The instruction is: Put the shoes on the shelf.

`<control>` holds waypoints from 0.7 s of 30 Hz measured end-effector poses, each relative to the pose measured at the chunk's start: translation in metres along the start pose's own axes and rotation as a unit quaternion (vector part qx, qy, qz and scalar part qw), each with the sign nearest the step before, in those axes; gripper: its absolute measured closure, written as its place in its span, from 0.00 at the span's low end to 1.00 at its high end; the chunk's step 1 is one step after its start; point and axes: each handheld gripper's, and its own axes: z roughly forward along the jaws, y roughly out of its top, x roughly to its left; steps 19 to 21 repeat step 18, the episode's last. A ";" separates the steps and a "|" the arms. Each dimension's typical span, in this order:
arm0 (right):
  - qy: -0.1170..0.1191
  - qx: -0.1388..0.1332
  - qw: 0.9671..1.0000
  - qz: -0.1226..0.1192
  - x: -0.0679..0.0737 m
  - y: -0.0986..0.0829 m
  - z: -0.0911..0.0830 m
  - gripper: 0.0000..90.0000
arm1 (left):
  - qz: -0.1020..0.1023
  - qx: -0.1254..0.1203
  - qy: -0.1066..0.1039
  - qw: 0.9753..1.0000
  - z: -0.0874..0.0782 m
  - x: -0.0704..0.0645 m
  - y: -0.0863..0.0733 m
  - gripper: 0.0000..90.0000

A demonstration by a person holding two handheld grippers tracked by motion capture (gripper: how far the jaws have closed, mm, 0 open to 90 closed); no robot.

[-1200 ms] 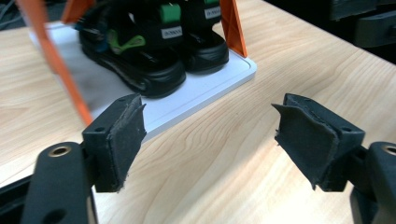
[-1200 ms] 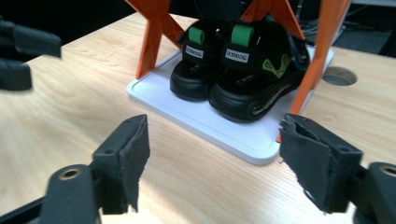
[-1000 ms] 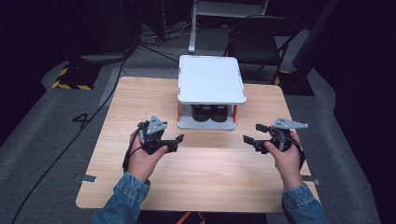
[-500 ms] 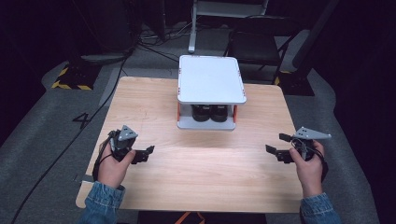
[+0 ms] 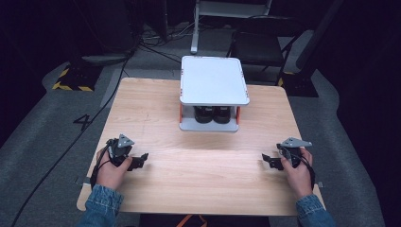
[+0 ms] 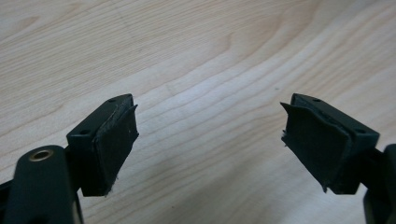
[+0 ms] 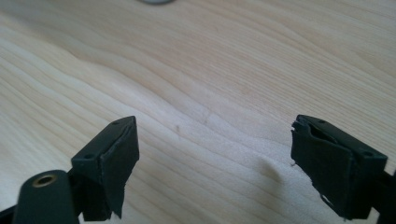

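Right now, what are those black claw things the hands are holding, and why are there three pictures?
Those are grippers, tools with two black jaws that pinch things. A person holds one in each hand. The big picture comes from a camera up high, looking down at the wooden table. There you see the left gripper and the right gripper, far apart near the table's side edges. The other two pictures come from little cameras riding on each gripper, looking along its jaws at the wood. In both, the jaws stand wide apart with nothing between them, so nothing is held. In the middle of the table stands a small white shelf with orange posts. Two dark round things sit under its top; I cannot tell what they are.
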 end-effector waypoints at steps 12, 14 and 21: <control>0.005 0.014 1.000 0.017 0.002 -0.001 0.010 0.13 | -0.027 0.003 0.020 0.999 0.016 0.006 -0.011 0.16; 0.005 0.014 1.000 0.018 0.002 -0.001 0.011 0.12 | -0.027 0.004 0.018 0.999 0.016 0.006 -0.011 0.16; 0.003 0.015 1.000 0.020 0.003 -0.001 0.012 0.11 | -0.025 0.006 0.014 1.000 0.016 0.006 -0.011 0.15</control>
